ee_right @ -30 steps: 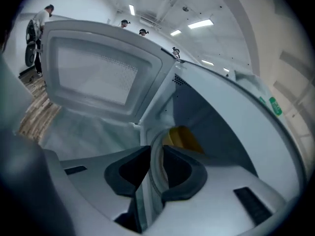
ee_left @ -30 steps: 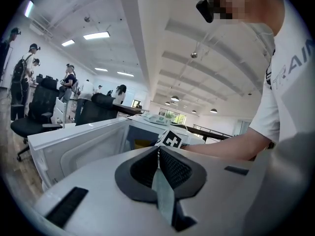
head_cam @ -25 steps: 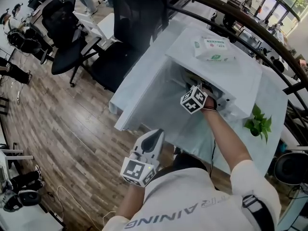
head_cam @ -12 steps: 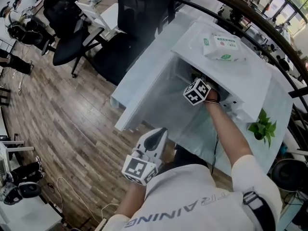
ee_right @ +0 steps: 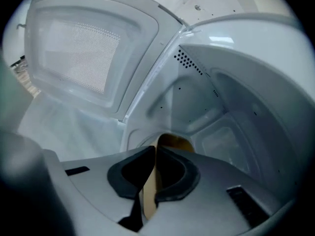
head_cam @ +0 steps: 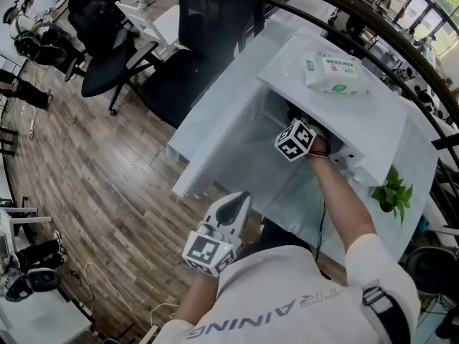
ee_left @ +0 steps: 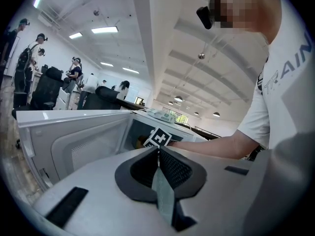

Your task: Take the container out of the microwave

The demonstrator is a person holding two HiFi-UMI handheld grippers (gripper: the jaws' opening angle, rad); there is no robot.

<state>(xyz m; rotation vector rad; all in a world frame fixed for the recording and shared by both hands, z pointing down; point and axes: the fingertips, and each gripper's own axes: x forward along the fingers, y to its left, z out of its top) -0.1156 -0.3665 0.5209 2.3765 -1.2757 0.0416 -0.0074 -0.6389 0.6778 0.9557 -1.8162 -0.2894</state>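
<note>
Closest to the person, the left hand-held gripper [ee_left: 158, 154] hangs in front of the white shirt with its jaws pressed together and nothing between them. It is clear of the table [head_cam: 419, 156] and points toward the microwave [head_cam: 337, 113].

Past it, the right arm reaches through the open front of the microwave. The right hand-held gripper [ee_right: 155, 154] tilts down inside the white cavity. Its jaws are closing, with a thin tan wall of the container [ee_right: 173, 141] pinched between the pads. The container sits on the cavity floor just beyond the jaws, and only a small brown part of it shows.

The door [ee_right: 78, 48] stands swung out on the left, its mesh window facing inward.

A pack of wipes [head_cam: 336, 74] lies on the microwave's top, near its far edge. A small green plant [head_cam: 392, 194] stands at the table's right edge, beside the microwave. Black office chairs [head_cam: 107, 56] stand on the wooden floor [head_cam: 107, 185] beyond.
</note>
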